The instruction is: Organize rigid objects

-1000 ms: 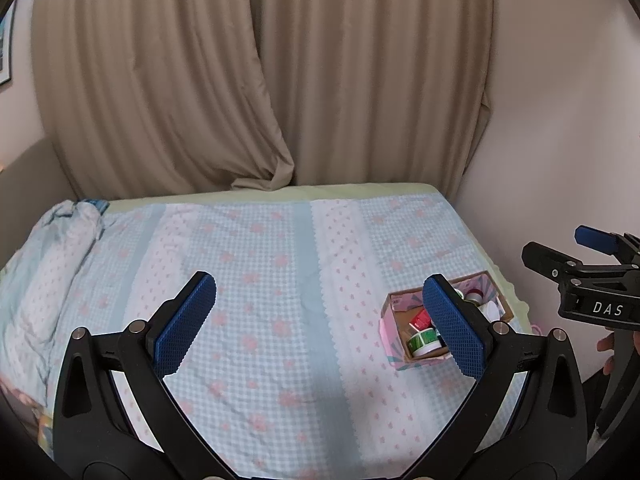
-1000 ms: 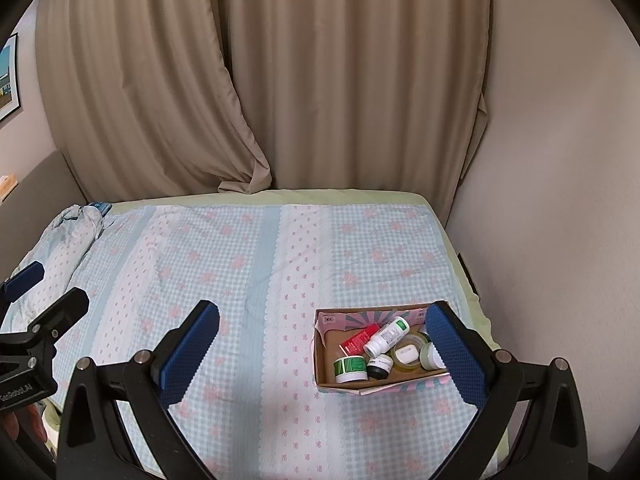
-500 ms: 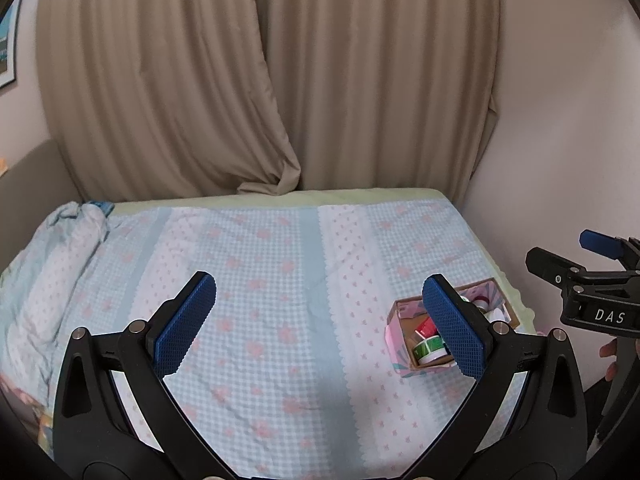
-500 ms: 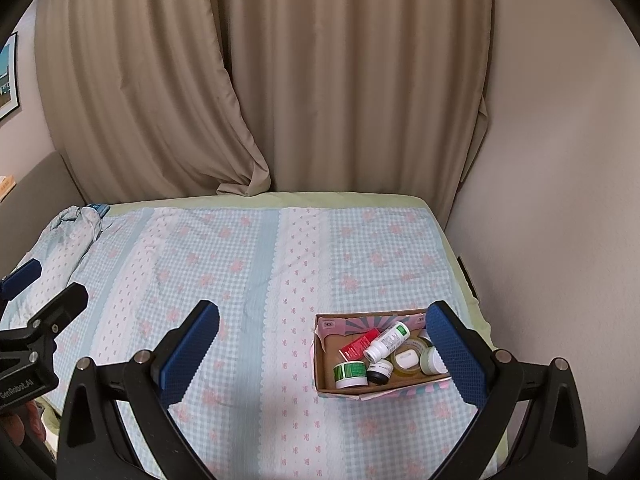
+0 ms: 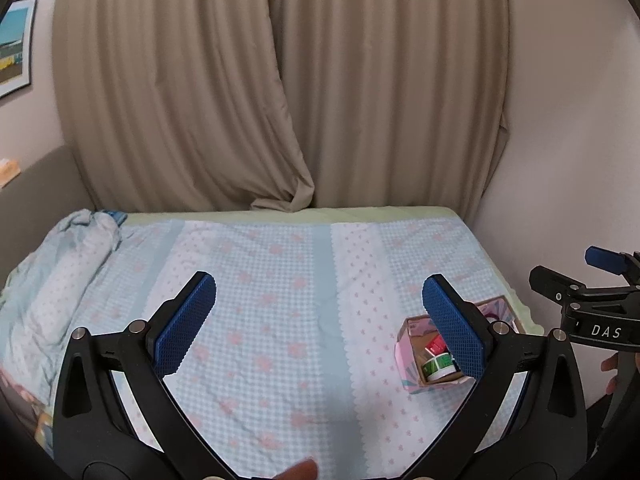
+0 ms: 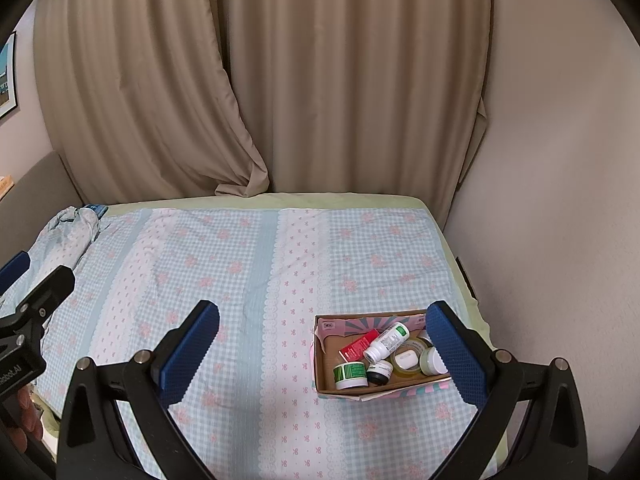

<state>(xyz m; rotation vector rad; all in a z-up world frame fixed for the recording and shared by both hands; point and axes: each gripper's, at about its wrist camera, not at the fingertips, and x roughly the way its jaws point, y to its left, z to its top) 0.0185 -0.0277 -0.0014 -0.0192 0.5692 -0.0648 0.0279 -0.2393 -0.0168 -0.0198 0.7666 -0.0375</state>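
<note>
"DAS" on right hand-held gripper [image 5: 600, 276], partial "Robot.AI" on left hand-held gripper [image 6: 20, 368]

One cardboard box [image 6: 325, 376] sits on the bed, and six containers show inside it: one red tube [image 6: 357, 347], one white bottle [image 6: 387, 341], one green-labelled jar [image 6: 350, 375], one black-lidded jar [image 6: 379, 372], one yellowish jar [image 6: 406, 359], and one pale green jar [image 6: 431, 361]. Two grippers, both empty.

A pale blue gingham bedspread [image 6: 224, 264] carries pink flowers and white lace-edged stripes. The brown cardboard box [image 6: 324, 376], pink and teal striped outside, holds a green-labelled white jar [image 6: 351, 375], a red carton [image 6: 358, 346] and a white bottle [image 6: 386, 342]. Plain beige curtains [image 6: 280, 80] hang behind.
</note>
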